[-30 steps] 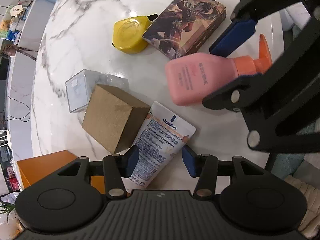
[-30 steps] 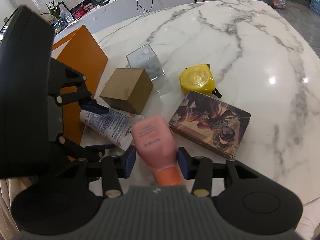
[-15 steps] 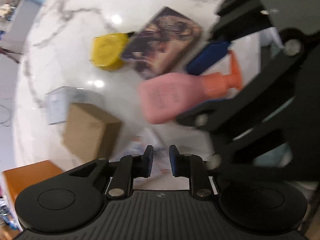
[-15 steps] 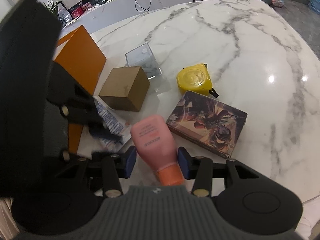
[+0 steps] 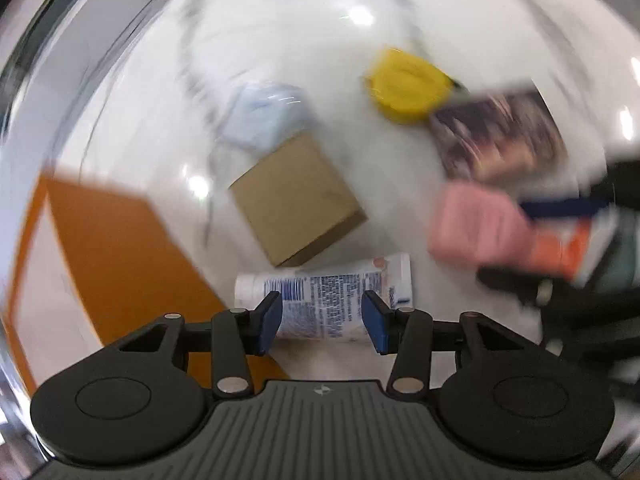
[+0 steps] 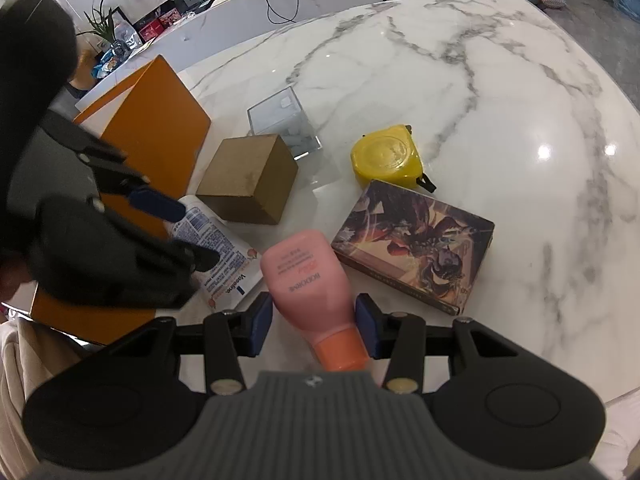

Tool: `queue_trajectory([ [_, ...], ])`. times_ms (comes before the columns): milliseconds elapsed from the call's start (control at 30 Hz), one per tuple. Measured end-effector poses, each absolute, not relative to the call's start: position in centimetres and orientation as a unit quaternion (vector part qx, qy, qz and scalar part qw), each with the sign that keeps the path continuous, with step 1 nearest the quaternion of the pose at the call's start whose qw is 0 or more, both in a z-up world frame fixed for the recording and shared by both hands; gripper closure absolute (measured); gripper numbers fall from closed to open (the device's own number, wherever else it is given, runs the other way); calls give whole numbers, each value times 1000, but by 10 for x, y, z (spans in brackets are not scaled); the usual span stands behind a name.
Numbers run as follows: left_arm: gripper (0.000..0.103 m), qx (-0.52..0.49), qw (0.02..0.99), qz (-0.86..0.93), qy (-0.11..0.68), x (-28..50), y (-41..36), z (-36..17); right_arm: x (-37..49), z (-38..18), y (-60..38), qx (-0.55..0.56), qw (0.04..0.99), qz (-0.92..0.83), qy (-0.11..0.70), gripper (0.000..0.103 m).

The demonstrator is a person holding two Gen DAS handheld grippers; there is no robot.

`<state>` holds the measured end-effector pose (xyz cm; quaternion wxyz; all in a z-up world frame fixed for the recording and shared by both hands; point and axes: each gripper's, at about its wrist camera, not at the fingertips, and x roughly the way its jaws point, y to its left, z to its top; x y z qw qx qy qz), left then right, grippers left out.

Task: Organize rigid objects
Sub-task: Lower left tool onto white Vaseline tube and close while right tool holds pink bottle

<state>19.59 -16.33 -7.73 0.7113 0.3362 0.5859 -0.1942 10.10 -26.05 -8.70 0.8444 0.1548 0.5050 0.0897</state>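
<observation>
My right gripper [image 6: 314,328] is shut on a pink pump bottle [image 6: 310,284] with an orange neck, held just above the marble table; the bottle also shows blurred in the left wrist view [image 5: 480,232]. My left gripper [image 5: 322,324] is open, its blue pads on either side of a white Vaseline tube [image 5: 324,300] lying on the table; the tube also shows in the right wrist view [image 6: 218,256]. A brown cardboard cube [image 6: 248,178], a clear box [image 6: 284,120], a yellow tape measure [image 6: 386,158] and a picture-printed box [image 6: 416,240] lie on the table.
An orange box with its lid raised [image 6: 156,128] stands at the table's left edge, also in the left wrist view [image 5: 112,248]. The white marble table [image 6: 500,100] stretches far and right. A counter with clutter and plants lies beyond.
My left gripper swung around and opened again; its pads now straddle the Vaseline tube crosswise. The right gripper kept hold of the pink bottle, nearly still.
</observation>
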Motion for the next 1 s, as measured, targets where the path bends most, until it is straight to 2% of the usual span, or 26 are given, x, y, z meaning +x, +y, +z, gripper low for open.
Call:
queue_trajectory([
  [200,48,220,742,-111,624,194,-152,-78,100,-85,-259,148,846,85,505,58],
  [333,42,139,749,-52,646,191,-130,-82,98,-83,-259,140,849,79,503,59],
  [567,32,65,762,35,644,195,-121,-88,96,-83,-260,138,851,79,501,59],
  [667,32,39,759,54,648,202,-115,-94,95,-83,-261,142,851,80,499,59],
  [1000,22,-62,767,98,632,219,-98,-102,95,-86,-265,157,849,87,497,58],
])
